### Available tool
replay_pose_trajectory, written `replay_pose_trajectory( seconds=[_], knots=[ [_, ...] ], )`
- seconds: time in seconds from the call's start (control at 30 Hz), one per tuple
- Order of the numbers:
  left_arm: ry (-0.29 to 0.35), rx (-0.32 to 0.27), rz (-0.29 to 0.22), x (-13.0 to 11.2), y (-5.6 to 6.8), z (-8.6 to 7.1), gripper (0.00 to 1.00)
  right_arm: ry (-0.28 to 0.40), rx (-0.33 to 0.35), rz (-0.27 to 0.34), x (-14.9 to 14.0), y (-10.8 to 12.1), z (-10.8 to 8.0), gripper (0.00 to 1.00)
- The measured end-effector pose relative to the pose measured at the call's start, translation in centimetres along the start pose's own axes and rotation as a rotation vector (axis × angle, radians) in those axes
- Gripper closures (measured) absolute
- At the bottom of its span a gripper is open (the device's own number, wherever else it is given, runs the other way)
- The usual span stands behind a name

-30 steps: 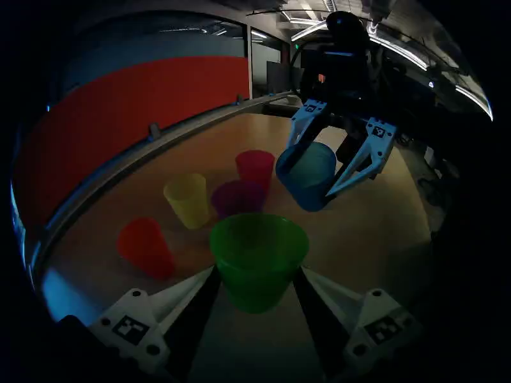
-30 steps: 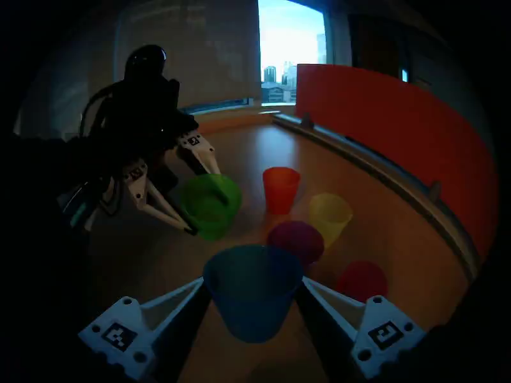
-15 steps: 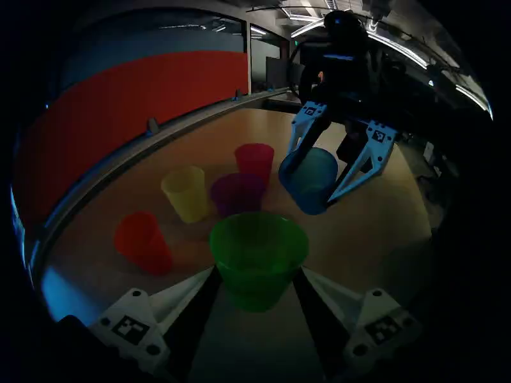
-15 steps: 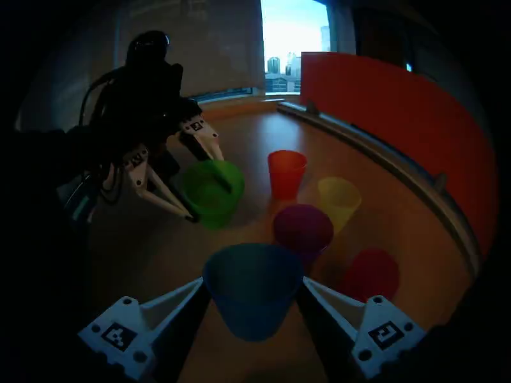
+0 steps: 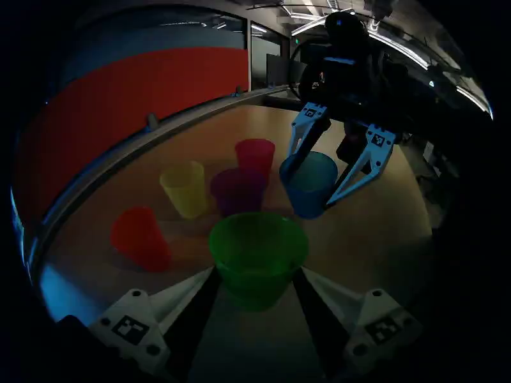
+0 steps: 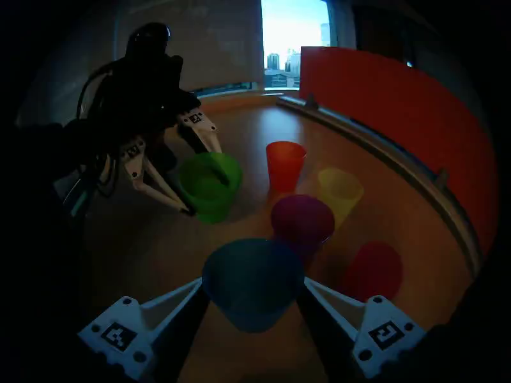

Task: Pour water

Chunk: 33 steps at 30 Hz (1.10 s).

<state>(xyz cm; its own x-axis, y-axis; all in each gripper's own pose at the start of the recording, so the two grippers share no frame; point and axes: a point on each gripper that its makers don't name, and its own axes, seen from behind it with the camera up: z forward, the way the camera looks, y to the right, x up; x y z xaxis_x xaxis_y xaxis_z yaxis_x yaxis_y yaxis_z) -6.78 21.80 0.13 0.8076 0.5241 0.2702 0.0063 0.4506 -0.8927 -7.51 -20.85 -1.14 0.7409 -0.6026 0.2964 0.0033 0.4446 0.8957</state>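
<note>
left claw [image 5: 257, 273] is clamping 1 green cup [image 5: 258, 246] | right claw [image 6: 253, 285] is clamping 1 blue cup [image 6: 252, 271] | 4 are standing on tabletop [image 5: 377, 223]: red cup [image 5: 137, 236], yellow cup [image 5: 185, 188], purple cup [image 5: 237, 190], pink cup [image 5: 255, 155]

A wooden desk [image 6: 243, 137] with a warm orange-brown top runs through a dim room. Along one long edge stands a red partition [image 6: 409, 108], held by small clips on a pale rail [image 6: 377, 150]. Past the desk's end a window [image 6: 290, 38] lets in bright daylight (tall buildings under a blue sky). Beside it is a plain wall [image 6: 211, 45]. In the left gripper view, strip lights [image 5: 399, 51] cross a dark ceiling.
</note>
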Motion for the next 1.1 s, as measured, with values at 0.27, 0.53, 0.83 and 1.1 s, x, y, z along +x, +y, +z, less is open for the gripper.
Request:
replay_pose_trajectory(
  seconds=[0.27, 0.53, 0.83, 1.1],
  knots=[
    [-0.030, -0.015, 0.001, -0.6, 0.1, 0.3, 0.20, -0.003, -0.005, -0.010, -0.1, 0.2, 0.0, 0.10],
    [-0.063, -0.019, 0.023, -1.3, 0.2, 0.6, 0.19, -0.005, -0.006, -0.013, -0.1, 0.3, -0.1, 0.10],
    [-0.083, -0.019, 0.033, -1.7, 0.1, 0.8, 0.19, -0.007, -0.005, -0.018, -0.3, 0.2, -0.2, 0.10],
    [-0.095, -0.018, 0.035, -2.2, 0.0, 0.9, 0.18, -0.007, -0.004, -0.013, -0.4, 0.0, 0.0, 0.10]
  ],
)
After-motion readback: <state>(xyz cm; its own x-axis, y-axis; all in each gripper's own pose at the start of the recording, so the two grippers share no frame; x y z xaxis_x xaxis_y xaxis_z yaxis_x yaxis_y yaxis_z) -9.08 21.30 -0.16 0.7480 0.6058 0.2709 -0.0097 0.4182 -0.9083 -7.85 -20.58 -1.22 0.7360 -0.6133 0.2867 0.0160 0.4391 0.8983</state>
